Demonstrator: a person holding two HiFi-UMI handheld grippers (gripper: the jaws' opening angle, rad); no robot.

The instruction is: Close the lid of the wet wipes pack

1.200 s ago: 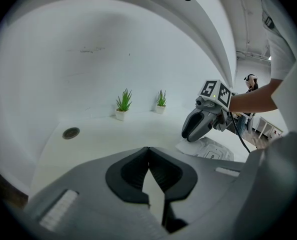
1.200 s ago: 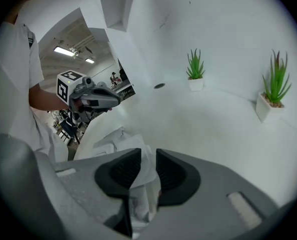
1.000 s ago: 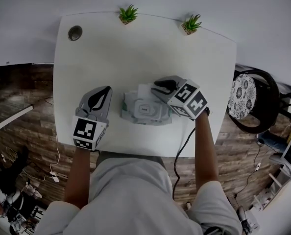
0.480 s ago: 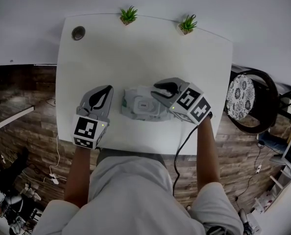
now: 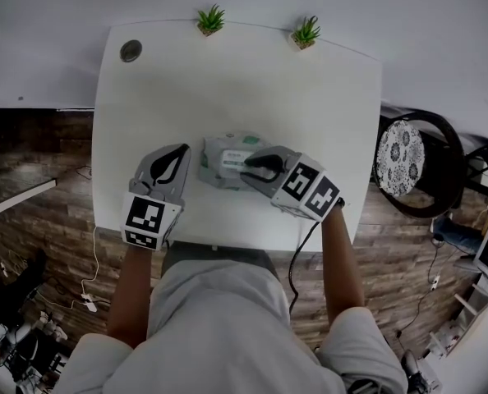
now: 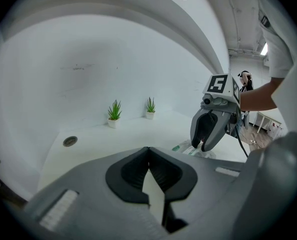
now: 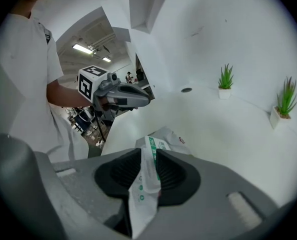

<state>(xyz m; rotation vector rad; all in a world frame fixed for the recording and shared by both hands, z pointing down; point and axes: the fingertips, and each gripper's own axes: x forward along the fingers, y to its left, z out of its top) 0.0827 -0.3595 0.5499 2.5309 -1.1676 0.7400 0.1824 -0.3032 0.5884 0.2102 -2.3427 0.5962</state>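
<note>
The right gripper (image 7: 144,171) has its jaws pressed on the white-and-green edge of the pack (image 7: 164,134), which lies on the table (image 7: 228,134). The left gripper (image 7: 144,100) is beyond it, at the table's edge. Two plants (image 7: 225,79) (image 7: 285,100) stand along the far edge.

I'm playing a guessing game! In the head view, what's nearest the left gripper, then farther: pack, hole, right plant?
From the left gripper:
1. Pack, just to its right.
2. Hole, far left corner.
3. Right plant, far right edge.
</note>
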